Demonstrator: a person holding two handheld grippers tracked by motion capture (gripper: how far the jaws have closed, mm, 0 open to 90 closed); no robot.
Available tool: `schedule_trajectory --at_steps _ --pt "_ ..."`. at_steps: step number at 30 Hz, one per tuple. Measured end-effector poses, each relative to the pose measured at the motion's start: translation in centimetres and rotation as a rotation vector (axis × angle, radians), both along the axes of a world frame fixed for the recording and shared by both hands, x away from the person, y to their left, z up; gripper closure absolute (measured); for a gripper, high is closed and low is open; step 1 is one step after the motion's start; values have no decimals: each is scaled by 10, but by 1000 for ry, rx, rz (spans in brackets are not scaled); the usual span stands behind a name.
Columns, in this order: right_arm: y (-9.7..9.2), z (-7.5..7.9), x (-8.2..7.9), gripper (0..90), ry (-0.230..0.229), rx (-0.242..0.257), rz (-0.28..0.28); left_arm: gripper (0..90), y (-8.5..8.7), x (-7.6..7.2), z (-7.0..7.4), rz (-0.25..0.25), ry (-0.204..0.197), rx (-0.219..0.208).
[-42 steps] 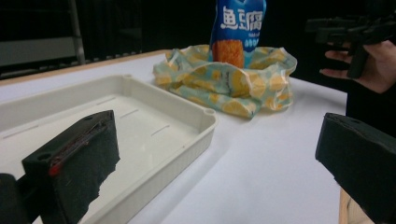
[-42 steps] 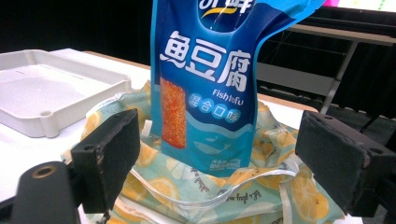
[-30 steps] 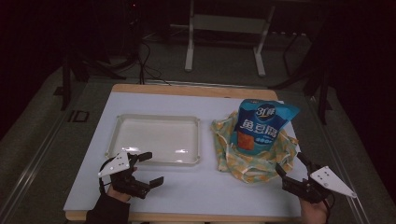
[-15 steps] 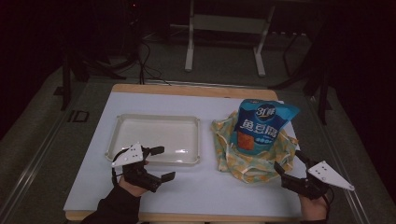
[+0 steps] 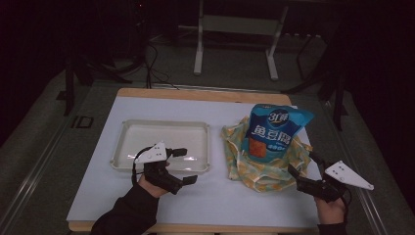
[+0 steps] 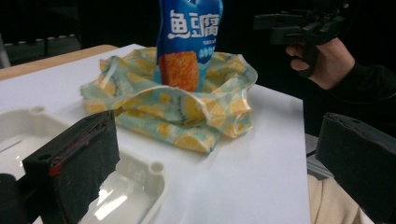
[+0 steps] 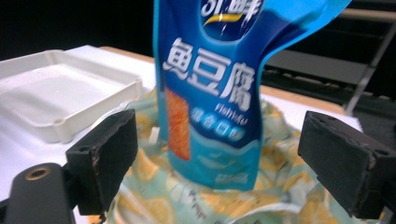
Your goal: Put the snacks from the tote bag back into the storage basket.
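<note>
A blue snack pouch (image 5: 274, 131) (image 6: 188, 41) (image 7: 219, 88) stands upright inside a crumpled yellow-and-green patterned bag (image 5: 266, 159) (image 6: 187, 112) (image 7: 187, 196) on the right of the white table. My left gripper (image 5: 185, 165) (image 6: 215, 168) is open over the near right corner of the cream tray (image 5: 127, 147) (image 6: 126, 186), facing the bag. My right gripper (image 5: 306, 169) (image 7: 224, 154) is open at the bag's near right edge, with the pouch seen between its jaws; nothing is held.
The white tabletop (image 5: 98, 186) ends close in front of both hands. The right hand and its gripper (image 6: 303, 28) show beyond the bag in the left gripper view. Metal stand legs (image 5: 198, 58) and cables lie on the dark floor behind the table.
My left gripper has moved right and forward, from the table's near left to over the tray's near right corner. My right gripper has edged slightly toward the bag.
</note>
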State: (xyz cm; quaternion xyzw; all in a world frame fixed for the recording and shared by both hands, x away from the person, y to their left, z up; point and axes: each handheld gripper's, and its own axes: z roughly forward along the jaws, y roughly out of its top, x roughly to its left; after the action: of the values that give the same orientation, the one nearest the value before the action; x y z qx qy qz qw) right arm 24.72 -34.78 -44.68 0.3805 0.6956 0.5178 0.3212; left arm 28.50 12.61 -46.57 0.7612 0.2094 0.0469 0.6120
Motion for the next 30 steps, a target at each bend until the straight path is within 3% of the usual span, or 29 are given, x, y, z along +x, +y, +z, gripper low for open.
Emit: schedule_trajectory --at_steps 1,8,17,24,30 --pt "1 3 2 119 -11 -16 -23 2 -5 4 2 -14 4 -7" --pt "0 9 12 113 -16 -7 -7 2 -24 18 7 -37 -4 1" --pt "1 11 26 113 5 -9 23 2 -44 35 12 -44 -15 9" --pt "0 11 36 117 19 -27 14 12 -61 51 21 -49 -31 23" --pt "-2 11 44 132 34 -18 23 12 -84 66 27 -84 -26 25"
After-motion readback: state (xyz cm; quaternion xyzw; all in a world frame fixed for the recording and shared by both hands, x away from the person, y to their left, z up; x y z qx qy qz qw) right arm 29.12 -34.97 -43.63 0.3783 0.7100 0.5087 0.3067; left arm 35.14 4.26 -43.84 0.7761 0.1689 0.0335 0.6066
